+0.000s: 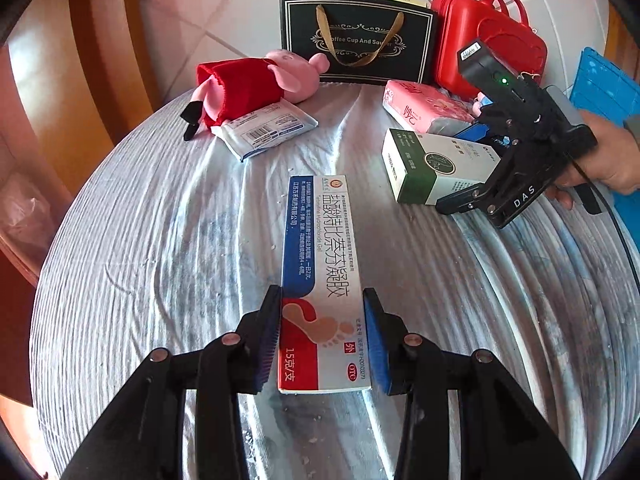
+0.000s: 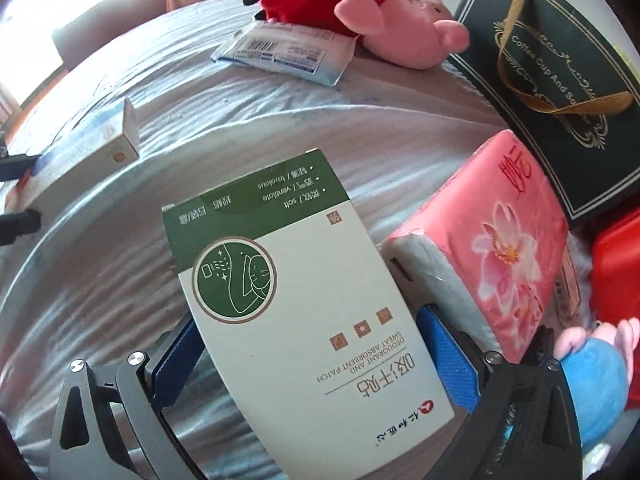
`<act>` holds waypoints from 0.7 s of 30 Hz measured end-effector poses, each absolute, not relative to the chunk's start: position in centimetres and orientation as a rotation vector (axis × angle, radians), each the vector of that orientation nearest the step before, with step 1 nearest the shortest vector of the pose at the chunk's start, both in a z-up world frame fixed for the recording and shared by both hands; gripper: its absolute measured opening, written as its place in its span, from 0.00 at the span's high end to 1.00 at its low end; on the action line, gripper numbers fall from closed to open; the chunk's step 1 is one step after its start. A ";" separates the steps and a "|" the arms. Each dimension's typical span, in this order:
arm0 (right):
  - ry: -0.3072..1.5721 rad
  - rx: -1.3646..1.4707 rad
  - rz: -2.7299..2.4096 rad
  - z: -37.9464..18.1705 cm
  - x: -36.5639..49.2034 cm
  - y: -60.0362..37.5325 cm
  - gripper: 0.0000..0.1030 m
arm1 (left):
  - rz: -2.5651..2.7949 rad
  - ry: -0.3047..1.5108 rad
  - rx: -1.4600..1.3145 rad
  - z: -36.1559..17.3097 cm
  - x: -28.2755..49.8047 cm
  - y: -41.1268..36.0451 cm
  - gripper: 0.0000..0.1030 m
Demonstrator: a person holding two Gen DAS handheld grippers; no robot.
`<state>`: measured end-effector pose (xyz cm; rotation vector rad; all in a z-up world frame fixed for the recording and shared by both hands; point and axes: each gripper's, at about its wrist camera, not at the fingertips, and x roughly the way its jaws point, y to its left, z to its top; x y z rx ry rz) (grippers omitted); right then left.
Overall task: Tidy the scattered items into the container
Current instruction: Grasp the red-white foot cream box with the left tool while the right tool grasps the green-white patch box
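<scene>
A long red, white and blue ointment box (image 1: 320, 248) lies on the white cloth. My left gripper (image 1: 322, 292) is shut on its near end, a blue pad against each long side. The same box (image 2: 80, 148) shows at the left edge of the right wrist view. A green and white patch box (image 2: 288, 300) lies flat, and my right gripper (image 2: 306, 316) straddles it, open, with a pad close beside each long side. In the left wrist view the right gripper (image 1: 456, 168) reaches over this box (image 1: 432, 164) from the right, held by a hand (image 1: 612, 160).
At the back lie a pink pig plush in red (image 1: 256, 84), a wipes packet (image 1: 264, 128) and a pink tissue pack (image 1: 424, 108). Behind them stand a black gift bag (image 1: 356, 36) and a red case (image 1: 488, 40). A blue crate (image 1: 604, 84) is far right. A blue plush (image 2: 592, 380) touches the right gripper.
</scene>
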<state>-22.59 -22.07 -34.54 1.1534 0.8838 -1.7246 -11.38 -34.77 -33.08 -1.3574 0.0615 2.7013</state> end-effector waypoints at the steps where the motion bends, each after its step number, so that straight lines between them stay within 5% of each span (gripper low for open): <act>1: 0.867 1.171 -1.726 -34.6 -22.7 -21.9 0.01 | 2.705 0.057 -1.358 -33.0 -11.2 -34.9 0.62; 7: 0.808 1.182 -1.754 -33.6 -21.1 -20.6 0.20 | 2.718 0.046 -1.371 -32.5 -10.6 -34.9 0.62; 21: 0.637 1.271 -1.866 -30.7 -14.4 -14.5 0.24 | 2.745 0.018 -1.338 -30.0 -9.3 -32.8 0.62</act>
